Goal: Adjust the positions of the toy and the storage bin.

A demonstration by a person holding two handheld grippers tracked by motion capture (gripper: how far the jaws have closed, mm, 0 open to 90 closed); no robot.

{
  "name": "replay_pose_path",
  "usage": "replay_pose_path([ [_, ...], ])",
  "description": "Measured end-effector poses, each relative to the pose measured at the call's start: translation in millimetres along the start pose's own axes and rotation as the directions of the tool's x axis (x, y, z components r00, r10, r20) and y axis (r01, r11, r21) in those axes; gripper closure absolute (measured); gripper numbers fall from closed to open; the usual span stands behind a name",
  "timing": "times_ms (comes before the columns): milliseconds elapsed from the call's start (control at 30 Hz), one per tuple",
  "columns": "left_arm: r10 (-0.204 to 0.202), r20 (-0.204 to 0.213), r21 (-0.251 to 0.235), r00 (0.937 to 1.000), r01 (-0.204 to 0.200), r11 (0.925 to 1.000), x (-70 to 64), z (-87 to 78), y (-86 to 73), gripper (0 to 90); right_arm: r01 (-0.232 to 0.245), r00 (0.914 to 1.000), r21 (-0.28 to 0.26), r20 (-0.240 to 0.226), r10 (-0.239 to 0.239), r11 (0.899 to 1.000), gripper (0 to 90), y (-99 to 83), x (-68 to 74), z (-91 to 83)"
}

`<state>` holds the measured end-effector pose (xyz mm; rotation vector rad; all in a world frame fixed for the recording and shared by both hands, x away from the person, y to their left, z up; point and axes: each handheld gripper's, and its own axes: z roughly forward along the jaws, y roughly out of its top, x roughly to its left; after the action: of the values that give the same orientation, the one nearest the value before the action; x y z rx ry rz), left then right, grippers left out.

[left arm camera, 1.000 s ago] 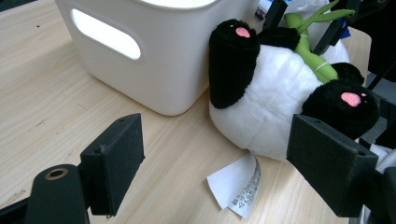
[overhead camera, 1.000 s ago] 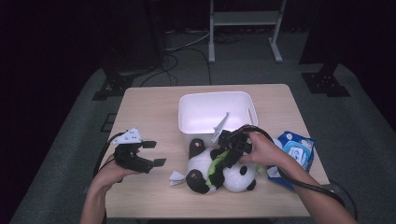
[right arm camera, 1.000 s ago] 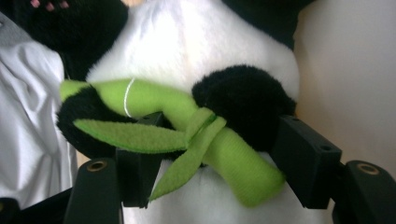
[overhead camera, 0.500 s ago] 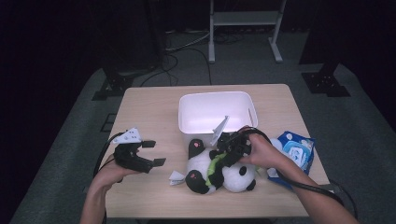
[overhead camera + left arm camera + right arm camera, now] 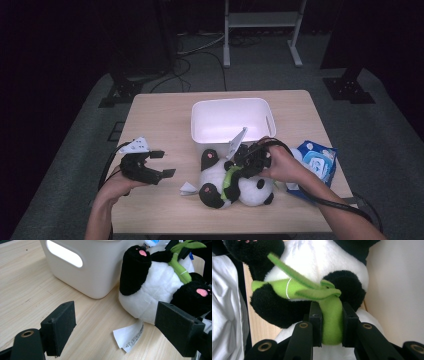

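A plush panda (image 5: 235, 186) lies on its back on the wooden table (image 5: 155, 125), just in front of a white plastic bin (image 5: 231, 120). It hugs a green bamboo stalk (image 5: 312, 291). My right gripper (image 5: 331, 327) is shut on the end of that stalk, above the panda's belly (image 5: 245, 165). My left gripper (image 5: 159, 165) stands open to the left of the panda, with nothing between its jaws. In the left gripper view the panda (image 5: 155, 282), its white care tag (image 5: 130, 336) and the bin (image 5: 92, 262) lie ahead.
A blue pack of wipes (image 5: 315, 162) lies at the table's right edge, beside my right hand. Bare table spreads left of the bin and behind my left gripper. Stands and cables sit on the dark floor beyond the table.
Hardly anything has moved. My right gripper stays clamped on the bamboo and my left gripper holds open at the same spot.
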<state>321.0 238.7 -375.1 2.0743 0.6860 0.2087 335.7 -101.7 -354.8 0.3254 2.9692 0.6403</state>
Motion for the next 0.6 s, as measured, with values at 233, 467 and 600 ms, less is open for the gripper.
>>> replay_pose_path([
  [233, -0.008, -0.003, -0.007, 1.0, 0.008, 0.9999, 1.0, -2.2, -0.5, 15.7, 0.004, 0.9999, -0.019, -0.016, -0.004, 1.0, 75.0, 0.7, 1.4, -3.7],
  [467, -0.017, -0.014, -0.009, 0.9997, 0.017, 0.9998, 3.0, -3.8, -2.1, 13.7, 0.001, 0.9995, -0.039, -0.033, -0.002, 0.999, 75.1, 3.8, 2.5, -13.2],
  [600, -0.021, -0.018, -0.01, 0.9996, 0.021, 0.9997, 4.3, -5.5, -3.0, 13.6, -0.003, 0.999, -0.051, -0.045, 0.001, 0.999, 75.5, 5.1, 2.7, -20.7],
])
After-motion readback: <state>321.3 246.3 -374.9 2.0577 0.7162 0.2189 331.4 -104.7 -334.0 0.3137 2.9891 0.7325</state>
